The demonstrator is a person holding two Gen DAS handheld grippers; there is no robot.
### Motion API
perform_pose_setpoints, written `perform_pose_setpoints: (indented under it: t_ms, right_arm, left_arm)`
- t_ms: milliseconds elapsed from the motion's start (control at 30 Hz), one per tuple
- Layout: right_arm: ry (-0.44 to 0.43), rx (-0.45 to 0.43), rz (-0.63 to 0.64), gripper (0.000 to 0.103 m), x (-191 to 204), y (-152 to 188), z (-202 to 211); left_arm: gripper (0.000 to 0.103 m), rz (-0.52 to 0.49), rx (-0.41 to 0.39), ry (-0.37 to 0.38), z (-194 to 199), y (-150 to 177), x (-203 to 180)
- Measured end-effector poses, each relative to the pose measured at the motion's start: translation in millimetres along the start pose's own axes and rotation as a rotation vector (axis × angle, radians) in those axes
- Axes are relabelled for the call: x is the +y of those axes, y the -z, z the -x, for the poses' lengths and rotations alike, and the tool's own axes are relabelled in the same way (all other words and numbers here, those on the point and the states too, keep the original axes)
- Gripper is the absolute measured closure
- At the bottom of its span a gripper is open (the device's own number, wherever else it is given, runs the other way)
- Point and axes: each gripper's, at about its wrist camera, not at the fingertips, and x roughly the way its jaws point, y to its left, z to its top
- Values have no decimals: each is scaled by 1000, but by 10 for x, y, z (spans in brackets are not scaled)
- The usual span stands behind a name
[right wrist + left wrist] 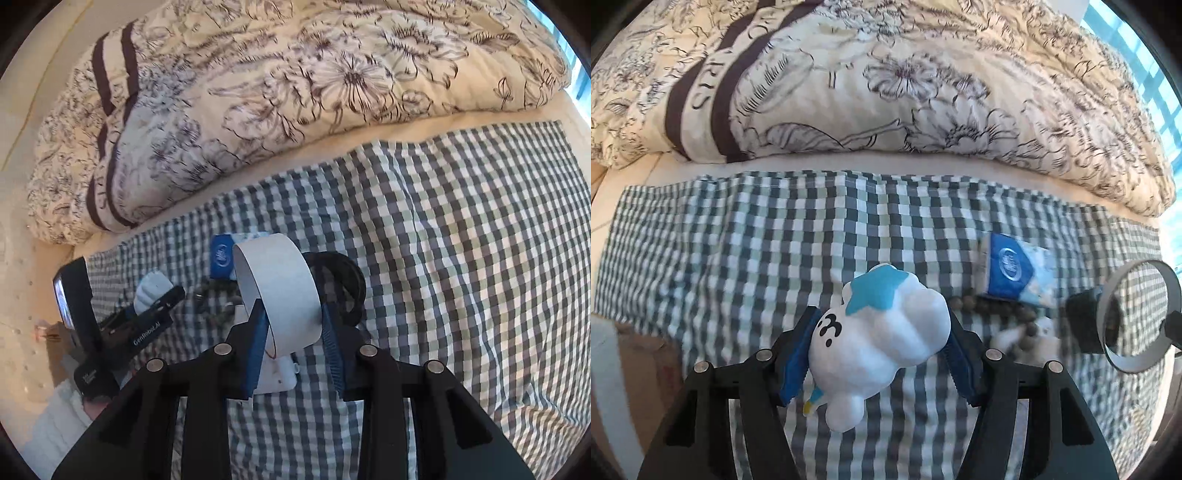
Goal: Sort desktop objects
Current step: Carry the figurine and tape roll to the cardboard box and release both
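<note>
Your left gripper [879, 334] is clamped on a white cloud-shaped toy [882, 343] with a blue star and a printed face, its blue pads pressing both flanks, above the checked cloth [738, 236]. Beyond and right of it lie a blue packet [1012, 271] and a string of brown beads [993, 308]. Your right gripper [293, 343] is closed on a white ring-shaped band [280, 288], with a black ring [351, 280] just behind it.

The white ring [280, 291] hides part of the blue packet [221, 260]; the beads [993, 308] are blurred and the magnifier [1134, 314] is cut by the right edge.
</note>
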Motion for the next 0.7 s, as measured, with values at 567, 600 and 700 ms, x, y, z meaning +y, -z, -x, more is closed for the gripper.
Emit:
perform_pose_setpoints:
  t_ms: [567,600,700]
  right_arm:
    - [-40,-29,139,74,634,478,833]
    - [-43,-29,155,74,706,533,872]
    - [-66,-16,205,74,945,691,955]
  left_arm:
    - [38,73,-108,-5,1244,363,261]
    - [38,87,-118,-14,1347,431,339]
    - [38,128,-133,-36,1611,622,577]
